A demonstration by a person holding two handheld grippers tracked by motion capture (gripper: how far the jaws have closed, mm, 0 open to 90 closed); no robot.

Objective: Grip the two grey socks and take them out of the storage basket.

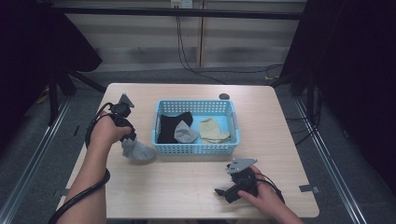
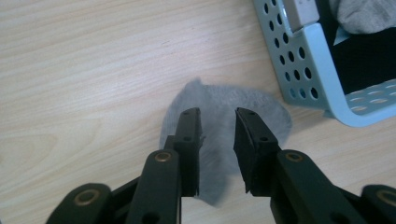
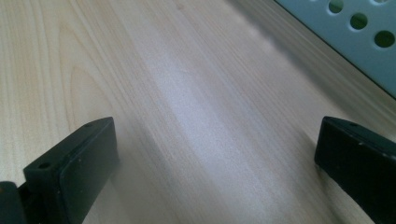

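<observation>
Blue basket [image 1: 195, 148] holds 3 cloths, possibly socks.

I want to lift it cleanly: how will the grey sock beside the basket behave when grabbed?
The grey sock lies flat and rumpled on the table, so it is probably floppy and will droop. It looks thin and light. The left gripper straddles it, open.

A pale wooden worktop [image 1: 187, 196] is set on grey floor [image 1: 28, 154]. Black curtains [image 1: 355, 70] are hung on both sides; cables [image 1: 187, 51] are trailed down the panelled wall [image 1: 243, 42].
</observation>
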